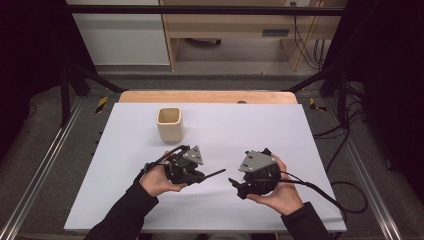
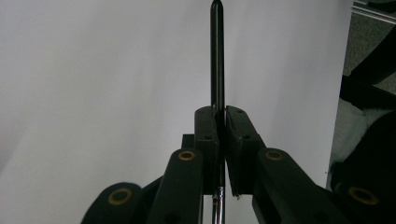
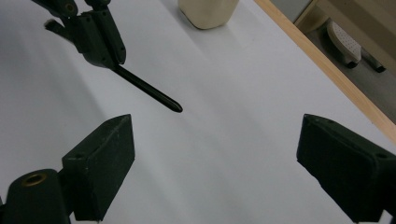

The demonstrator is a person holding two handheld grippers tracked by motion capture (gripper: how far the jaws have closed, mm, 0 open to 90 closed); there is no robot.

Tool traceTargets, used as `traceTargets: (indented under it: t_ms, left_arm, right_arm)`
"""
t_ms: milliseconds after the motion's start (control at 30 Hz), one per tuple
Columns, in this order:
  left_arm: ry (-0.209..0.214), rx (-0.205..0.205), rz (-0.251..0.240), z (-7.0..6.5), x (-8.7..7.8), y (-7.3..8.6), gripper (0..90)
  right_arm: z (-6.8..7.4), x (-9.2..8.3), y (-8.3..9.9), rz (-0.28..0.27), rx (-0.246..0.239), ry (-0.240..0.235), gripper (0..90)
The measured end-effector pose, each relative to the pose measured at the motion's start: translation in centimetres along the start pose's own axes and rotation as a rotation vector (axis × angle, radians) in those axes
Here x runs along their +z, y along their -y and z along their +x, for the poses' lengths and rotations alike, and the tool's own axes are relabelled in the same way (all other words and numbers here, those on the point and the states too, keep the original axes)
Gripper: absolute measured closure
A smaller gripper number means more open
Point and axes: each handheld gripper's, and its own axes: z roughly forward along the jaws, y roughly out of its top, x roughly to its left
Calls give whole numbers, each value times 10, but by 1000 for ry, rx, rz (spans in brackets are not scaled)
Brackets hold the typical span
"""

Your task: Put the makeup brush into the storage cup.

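Both grippers hovered low: left gripper (image 1: 199,176) clamped a black pen (image 2: 216,56); right gripper (image 1: 234,183) gaped empty. Pen could slip, being held near one end.

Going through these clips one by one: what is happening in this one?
A person at a white table holds a gripper in each hand. The left gripper is shut on a black pen, whose tip points toward the right gripper. That one has its jaws wide open with nothing between them. A cream cup stands upright farther back, apart from both grippers.
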Motion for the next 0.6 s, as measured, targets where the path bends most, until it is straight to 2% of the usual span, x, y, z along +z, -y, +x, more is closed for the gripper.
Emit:
traceTargets:
  t_ms: [200, 300, 600]
  left_arm:
    - [15, 24, 6, -4, 0, -8, 841]
    - [16, 24, -1, -6, 0, -11, 841]
    - [28, 39, 6, -10, 3, -17, 841]
  right_arm:
    - [6, 3, -4, 46, -60, -17, 142]
    - [9, 4, -6, 53, -94, -28, 178]
    - [13, 4, -11, 78, -159, -40, 182]
